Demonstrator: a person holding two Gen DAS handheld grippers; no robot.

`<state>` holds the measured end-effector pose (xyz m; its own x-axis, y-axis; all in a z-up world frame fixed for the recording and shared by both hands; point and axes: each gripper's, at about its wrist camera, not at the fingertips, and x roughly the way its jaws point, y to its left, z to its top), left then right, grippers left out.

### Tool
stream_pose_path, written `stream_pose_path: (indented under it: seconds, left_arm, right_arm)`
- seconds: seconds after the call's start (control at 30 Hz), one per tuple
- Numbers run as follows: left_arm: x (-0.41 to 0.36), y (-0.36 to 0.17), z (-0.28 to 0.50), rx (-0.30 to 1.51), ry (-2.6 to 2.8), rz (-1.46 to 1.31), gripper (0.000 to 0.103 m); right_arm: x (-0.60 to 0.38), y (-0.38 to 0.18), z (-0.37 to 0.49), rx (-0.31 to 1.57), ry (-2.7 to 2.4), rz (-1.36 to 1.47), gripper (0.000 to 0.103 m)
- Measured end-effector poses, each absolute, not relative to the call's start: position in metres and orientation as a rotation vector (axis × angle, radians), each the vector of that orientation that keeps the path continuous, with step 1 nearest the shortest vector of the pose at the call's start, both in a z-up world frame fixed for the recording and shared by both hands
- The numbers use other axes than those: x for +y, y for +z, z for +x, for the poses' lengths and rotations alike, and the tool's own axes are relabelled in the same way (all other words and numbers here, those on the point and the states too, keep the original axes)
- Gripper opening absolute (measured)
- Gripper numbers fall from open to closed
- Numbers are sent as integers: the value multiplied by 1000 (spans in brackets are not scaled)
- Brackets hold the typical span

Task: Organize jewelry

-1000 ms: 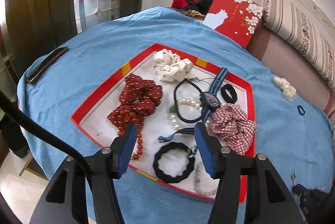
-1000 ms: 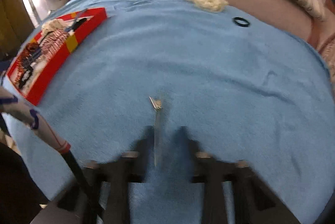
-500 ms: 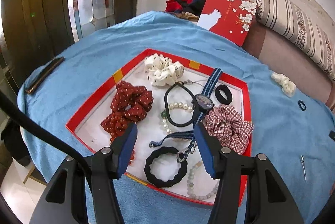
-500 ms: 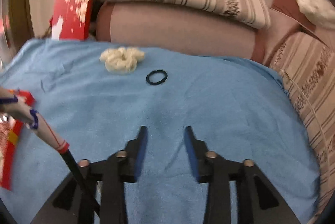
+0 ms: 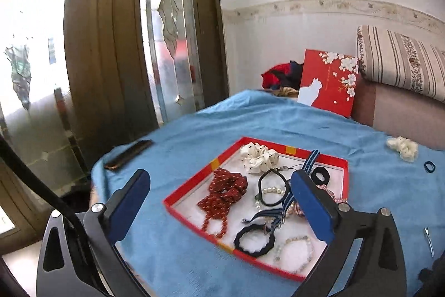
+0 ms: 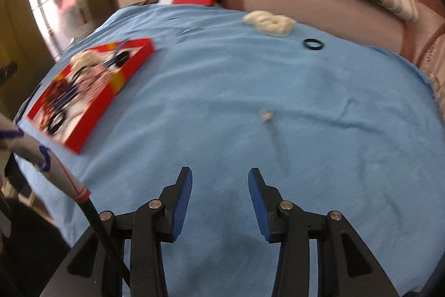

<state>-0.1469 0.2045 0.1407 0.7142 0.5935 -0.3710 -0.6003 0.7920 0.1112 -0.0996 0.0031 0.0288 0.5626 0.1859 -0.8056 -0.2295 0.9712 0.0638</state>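
A red tray point(image 5: 192, 187) on the blue cloth holds a red dotted scrunchie point(image 5: 226, 187), a white dotted scrunchie point(image 5: 258, 155), a striped-strap watch point(image 5: 311, 158), pearl and bead bracelets, and black hair ties. My left gripper point(image 5: 221, 186) is open and empty, raised above the tray's near left side. My right gripper point(image 6: 219, 177) is open and empty above bare cloth; the tray point(image 6: 97, 105) lies to its left. A silver hair clip point(image 6: 274, 131), a cream scrunchie point(image 6: 271, 22) and a small black hair tie point(image 6: 313, 44) lie loose on the cloth.
A red gift box lid with white blossoms point(image 5: 329, 83) leans at the back against a striped sofa point(image 5: 403, 69). A dark comb point(image 5: 128, 155) lies near the cloth's left edge. A glass door point(image 5: 167, 33) stands on the left.
My left gripper has risen, tilted up and opened wider, so the tray looks farther away. My right gripper swung up toward the sofa and back down; the hair clip left its fingers and lies ahead to the right.
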Motion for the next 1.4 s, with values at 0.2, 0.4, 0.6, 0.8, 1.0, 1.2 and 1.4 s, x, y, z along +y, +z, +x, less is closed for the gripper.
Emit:
stream_pose_path:
  seconds: [0.2,0.4,0.6,0.8,1.0,1.2,1.4]
  left_arm:
    - [177,161,-195,347,652,11,103]
    - [164,174,-223,342,579,-102,103]
    - [146,170,-222,445,489,-117,103]
    - [125,154,-224,526,453,-75,103]
    - [113,141,-223,592,424,-47,103]
    - [108,131,-219,641,409,-41,103]
    - [110,125,-216,669,427,-37,103]
  right_arm:
    - [20,33,-123,919,297,-79,51]
    - [27,35,-143,894,313,-105,53]
    - [36,36,-158,870,324,-149,57]
    - [38,38,-165,846,305,-165,57]
    - [28,40,-163,837,269,-142,58]
    - [30,39,-165,827,255,-158,59]
    - [34,39,-168,811,250,-182,61]
